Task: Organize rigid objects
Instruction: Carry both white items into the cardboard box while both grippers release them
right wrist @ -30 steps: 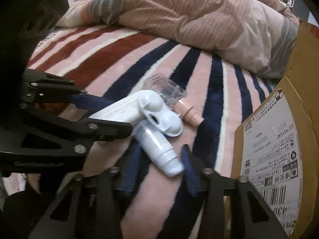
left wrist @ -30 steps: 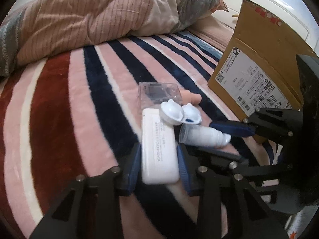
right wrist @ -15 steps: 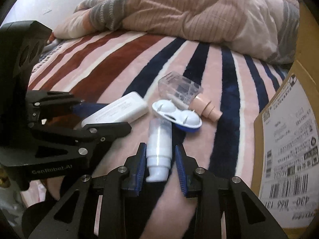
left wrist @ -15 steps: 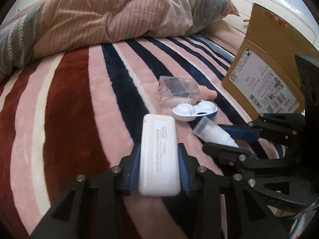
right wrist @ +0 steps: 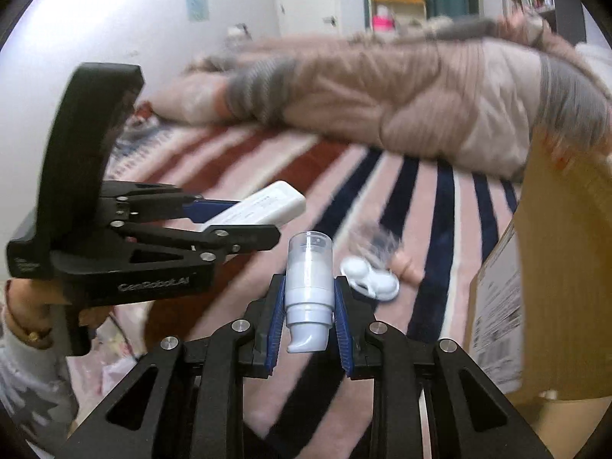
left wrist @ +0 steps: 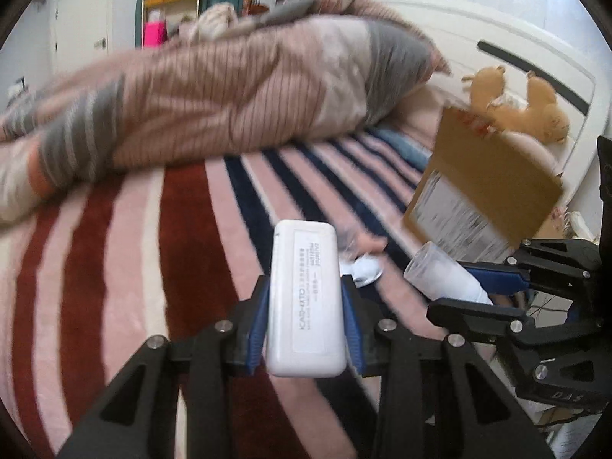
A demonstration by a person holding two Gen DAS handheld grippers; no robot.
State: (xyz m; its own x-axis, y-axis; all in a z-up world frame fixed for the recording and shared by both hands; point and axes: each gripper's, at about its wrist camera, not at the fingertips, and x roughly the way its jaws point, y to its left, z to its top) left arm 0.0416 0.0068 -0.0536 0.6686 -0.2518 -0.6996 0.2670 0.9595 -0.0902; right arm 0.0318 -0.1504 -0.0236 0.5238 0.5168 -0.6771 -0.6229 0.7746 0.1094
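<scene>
My left gripper (left wrist: 304,313) is shut on a flat white case (left wrist: 304,298) and holds it above the striped blanket; the case also shows in the right wrist view (right wrist: 260,208). My right gripper (right wrist: 309,317) is shut on a white pump bottle (right wrist: 309,283) with a clear cap, lifted off the bed; the bottle also shows in the left wrist view (left wrist: 443,279). A white contact lens case (right wrist: 369,277), a clear plastic box (right wrist: 376,243) and a pink piece (right wrist: 407,267) lie on the blanket (left wrist: 191,237).
A cardboard box (left wrist: 485,191) with a shipping label stands at the right; it also shows in the right wrist view (right wrist: 554,267). A rumpled pink and grey quilt (left wrist: 214,99) lies across the far side. A plush toy (left wrist: 528,103) sits behind the box.
Both grippers have lifted up off the blanket with the white case and the pump bottle in them. The lens case, clear box and pink piece stay on the bed.
</scene>
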